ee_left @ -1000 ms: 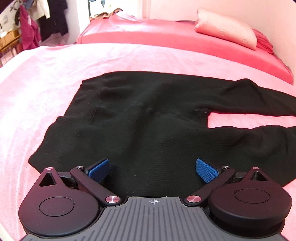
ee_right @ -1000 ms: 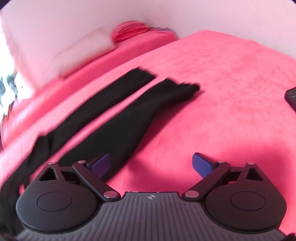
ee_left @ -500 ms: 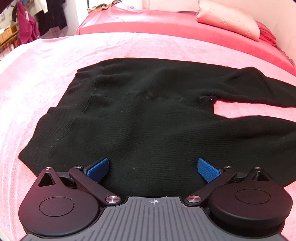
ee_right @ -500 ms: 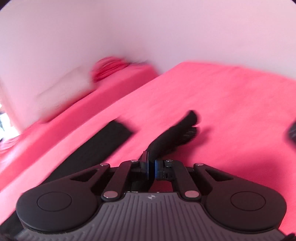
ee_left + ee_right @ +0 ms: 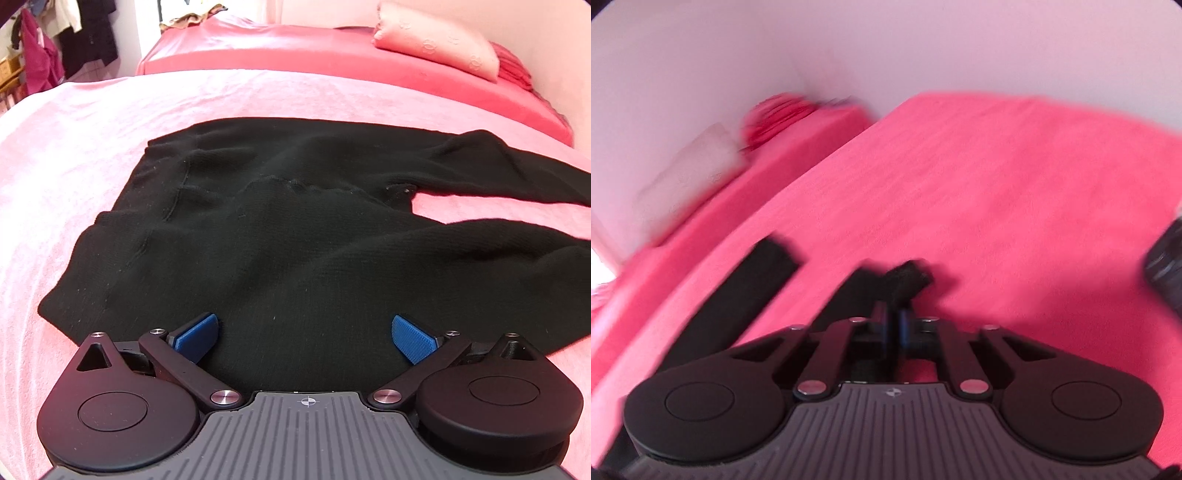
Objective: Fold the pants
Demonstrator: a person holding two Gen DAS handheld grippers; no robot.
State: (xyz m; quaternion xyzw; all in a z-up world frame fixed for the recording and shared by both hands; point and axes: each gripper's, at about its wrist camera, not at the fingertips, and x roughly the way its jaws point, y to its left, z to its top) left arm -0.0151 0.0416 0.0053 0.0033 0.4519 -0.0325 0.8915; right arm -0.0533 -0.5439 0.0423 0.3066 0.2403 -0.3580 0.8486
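The black pants (image 5: 295, 236) lie spread flat on the pink bed (image 5: 74, 155), waist toward the left side, the two legs running off to the right with a gap of bedding between them. The left hand-held gripper (image 5: 304, 332) hovers over the near edge of the seat with its blue pads (image 5: 410, 338) wide apart, holding nothing. The right hand-held gripper (image 5: 895, 325) is pinched closed on the cuff of the near leg (image 5: 907, 278); that view is blurred. The step in hand looks like bringing the near leg over onto the far leg (image 5: 753, 273). It would go best with the left gripper taking the near waist edge, so both ends lift together and the edges line up.
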